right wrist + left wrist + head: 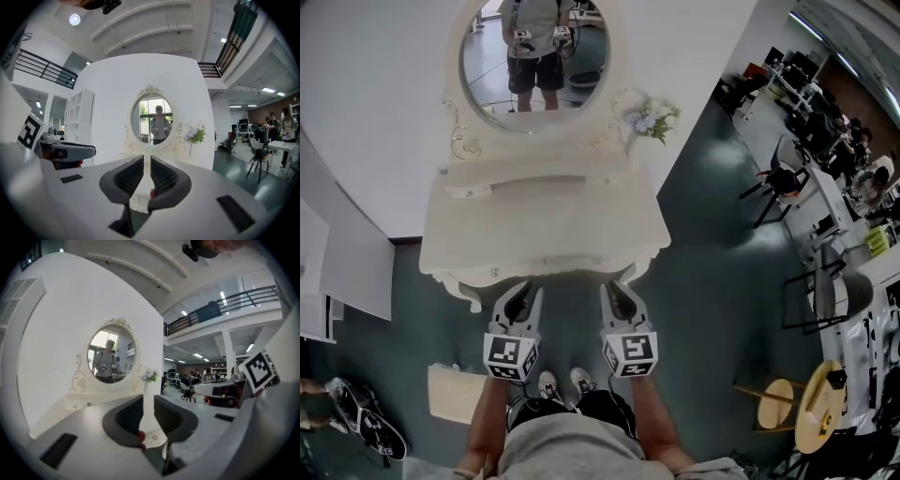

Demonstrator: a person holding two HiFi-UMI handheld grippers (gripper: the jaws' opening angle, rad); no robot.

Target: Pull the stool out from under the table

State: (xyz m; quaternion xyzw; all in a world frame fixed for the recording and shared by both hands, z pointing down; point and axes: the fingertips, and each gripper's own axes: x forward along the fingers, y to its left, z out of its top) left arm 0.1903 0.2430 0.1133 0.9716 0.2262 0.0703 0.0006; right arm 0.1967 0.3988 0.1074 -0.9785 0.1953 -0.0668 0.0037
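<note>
You hold your left gripper [523,292] and right gripper [619,291] just before the white bench [544,216], each nearly closed, a slim gap between empty jaws.

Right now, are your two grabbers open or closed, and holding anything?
White left gripper, dark ribbed jaws: slightly open, holding nothing.
White right gripper: only a narrow gap, holding nothing.

Cream, ornate table [544,225] stands against the wall; stool unseen.

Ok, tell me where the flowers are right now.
In the head view, upper centre-right: the flowers stand on the white dressing table, at its back, just right of the oval mirror.
</note>
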